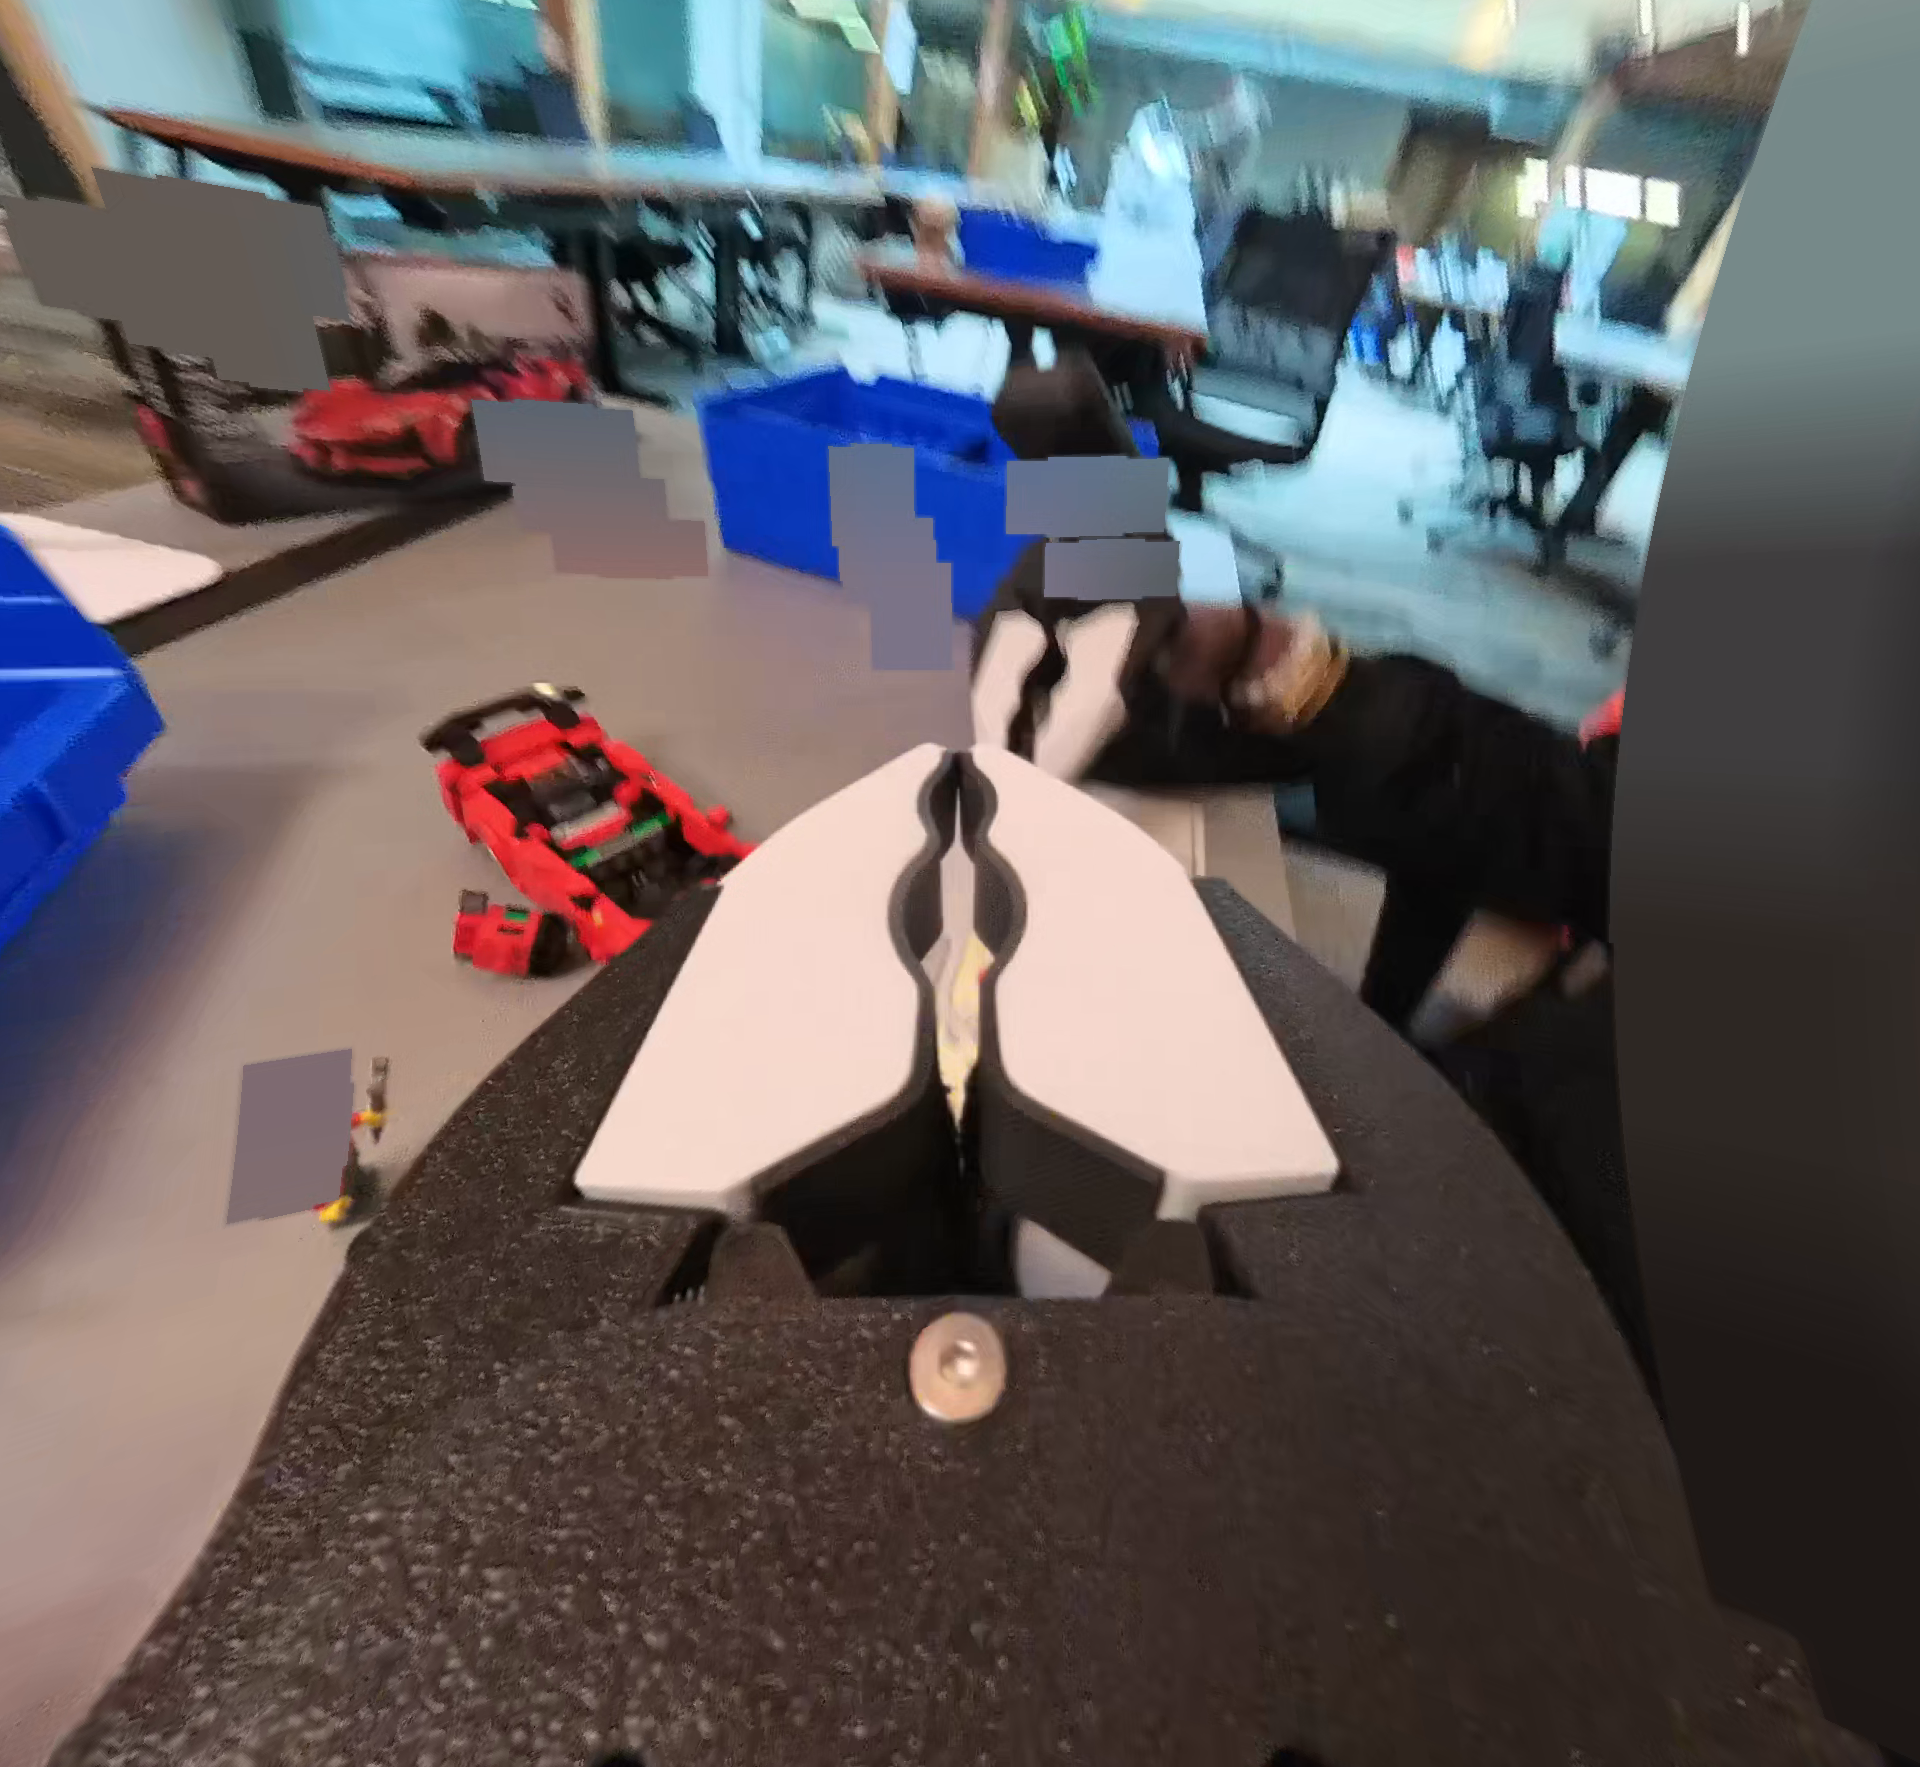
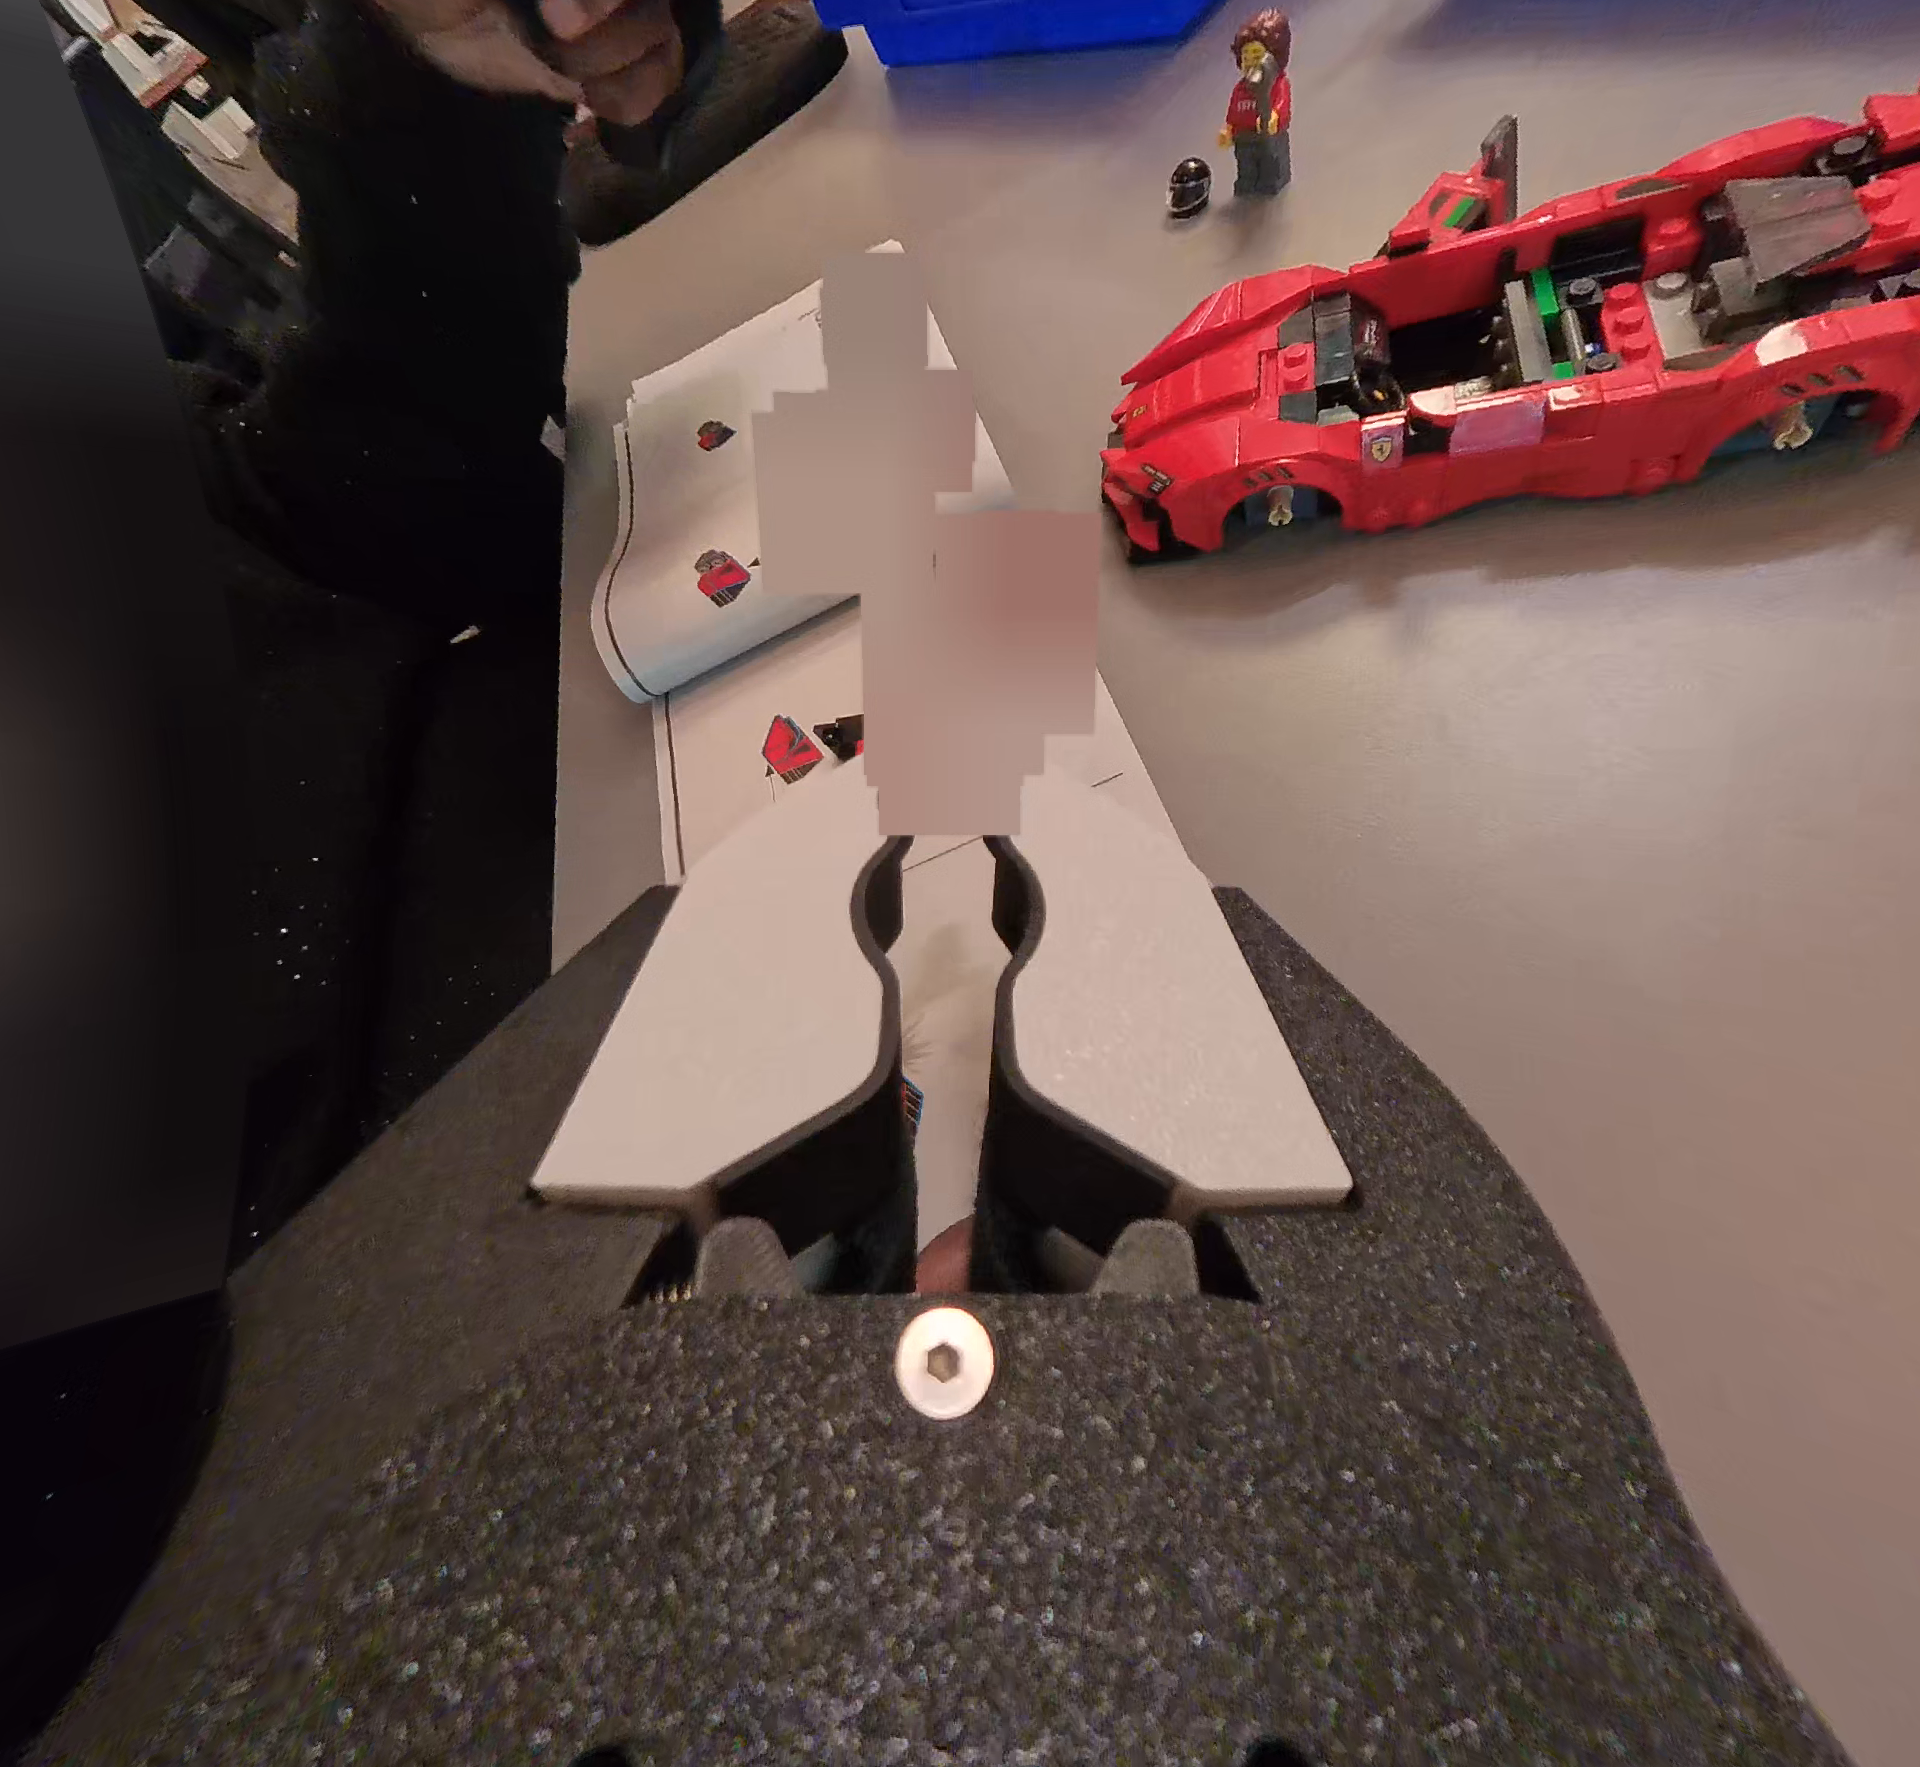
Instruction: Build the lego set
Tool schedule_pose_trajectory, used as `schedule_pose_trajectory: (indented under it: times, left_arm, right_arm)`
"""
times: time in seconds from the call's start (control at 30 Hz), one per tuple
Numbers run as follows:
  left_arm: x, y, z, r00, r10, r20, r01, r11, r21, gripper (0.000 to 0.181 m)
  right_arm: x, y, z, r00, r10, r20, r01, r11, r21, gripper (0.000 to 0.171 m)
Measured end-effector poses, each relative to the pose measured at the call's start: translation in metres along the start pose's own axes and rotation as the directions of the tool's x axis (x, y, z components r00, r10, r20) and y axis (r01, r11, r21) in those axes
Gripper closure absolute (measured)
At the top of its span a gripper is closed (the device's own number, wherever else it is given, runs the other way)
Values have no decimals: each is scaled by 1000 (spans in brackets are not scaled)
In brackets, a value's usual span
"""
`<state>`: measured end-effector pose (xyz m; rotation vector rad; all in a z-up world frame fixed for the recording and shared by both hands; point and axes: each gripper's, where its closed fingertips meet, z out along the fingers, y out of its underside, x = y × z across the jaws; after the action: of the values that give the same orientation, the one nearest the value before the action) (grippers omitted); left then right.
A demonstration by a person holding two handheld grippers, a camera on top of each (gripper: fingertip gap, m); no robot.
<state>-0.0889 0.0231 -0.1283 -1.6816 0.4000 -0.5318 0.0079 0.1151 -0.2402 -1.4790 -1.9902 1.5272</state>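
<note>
The left tool (image 1: 957, 761) is pinched together, empty; the right tool (image 2: 943, 847) gapes narrowly over the booklet (image 2: 717, 512), red car (image 2: 1538, 367) at two o'clock.

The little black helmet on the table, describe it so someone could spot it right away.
Start at the red lego car on the grey table. Just beyond its nose stands a minifigure; the black helmet lies beside its feet, the only small, round, glossy black piece there.
</note>
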Motion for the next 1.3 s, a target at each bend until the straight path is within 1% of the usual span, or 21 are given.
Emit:
schedule_pose_trajectory:
  times: [0.1, 0.17, 0.23, 0.27, 0.3, 0.37, 0.43, 0.5, 0.57, 0.6, 0.67, 0.7, 0.73, 0.77, 0.83, 0.97, 1.03, 1.07, 1.13, 1.2, 1.3]
  left_arm:
    - [2, 31, 5, 994, 110, 16, -103, 969, -224, 181]
    - [6, 49, 9, 993, 119, -4, -113, 934, -338, 181]
    - [8, 61, 14, 993, 114, -7, -107, 906, -410, 178]
    - [14, 62, 16, 994, 102, -38, -108, 903, -416, 177]
    - [27, 56, 19, 992, 74, -106, -109, 920, -377, 177]
    - [55, 25, 21, 969, 31, -246, -80, 978, -194, 177]
    - [63, -2, 16, 961, 12, -277, -27, 998, -52, 176]
    - [51, -2, 9, 977, -2, -214, -11, 998, -61, 176]
    - [28, 18, 3, 995, -4, -97, -12, 986, -165, 176]
    - [17, 28, -1, 999, -12, -43, 2, 976, -218, 176]
    - [6, 37, -7, 999, -29, 15, 32, 961, -273, 176]
    - [5, 36, -8, 999, -30, 17, 34, 963, -267, 175]
    - [6, 32, -9, 1000, -27, 8, 28, 969, -244, 175]
    - [9, 27, -8, 1000, -23, -5, 22, 976, -217, 175]
    - [12, 21, -7, 1000, -20, -15, 17, 981, -191, 175]
    - [12, 26, -5, 1000, 16, 15, -12, 969, -245, 172]
    - [14, 27, -4, 999, 34, 16, -28, 965, -261, 171]
    - [14, 27, -4, 999, 38, 19, -32, 964, -264, 170]
    - [15, 28, -4, 999, 45, 20, -38, 962, -271, 170]
    - [13, 30, -6, 998, 51, 29, -41, 958, -286, 169]
    - [5, 33, -11, 996, 57, 73, -32, 953, -302, 167]
  right_arm:
    - [0, 3, 2, 1000, -18, -12, 17, 999, -29, 159]
    - [1, 6, 4, 999, -26, -22, 24, 998, -52, 159]
    - [1, 9, 6, 999, -34, -27, 32, 996, -79, 159]
    - [1, 10, 7, 999, -42, -29, 39, 995, -89, 159]
    - [0, 11, 7, 998, -51, -32, 48, 994, -96, 159]
    - [-2, 11, 7, 996, -79, -33, 75, 992, -102, 159]
    - [-5, 1, -3, 981, -175, -87, 168, 983, -80, 159]
    - [-9, -22, -34, 940, -262, -220, 258, 965, -45, 159]
    - [-4, -44, -87, 870, -252, -423, 268, 963, -22, 160]
    - [2, -51, -121, 804, -231, -548, 269, 963, -10, 160]
    - [18, -47, -200, 601, -139, -787, 242, 970, 13, 160]
    - [28, -34, -240, 481, -67, -874, 194, 980, 31, 160]
    - [37, -15, -270, 389, -1, -921, 129, 990, 54, 160]
    - [44, 4, -289, 346, 53, -937, 59, 995, 78, 160]
    - [56, 32, -300, 342, 126, -931, -38, 992, 120, 160]
    - [80, 57, -298, 334, 197, -922, -134, 978, 160, 159]
    - [92, 73, -296, 307, 229, -924, -210, 963, 169, 157]
    - [96, 80, -296, 292, 247, -924, -241, 954, 179, 143]
    - [101, 85, -298, 276, 274, -921, -256, 945, 205, 135]
    - [101, 81, -302, 267, 292, -918, -226, 945, 235, 126]
    - [100, 74, -314, 216, 318, -923, -174, 943, 284, 124]
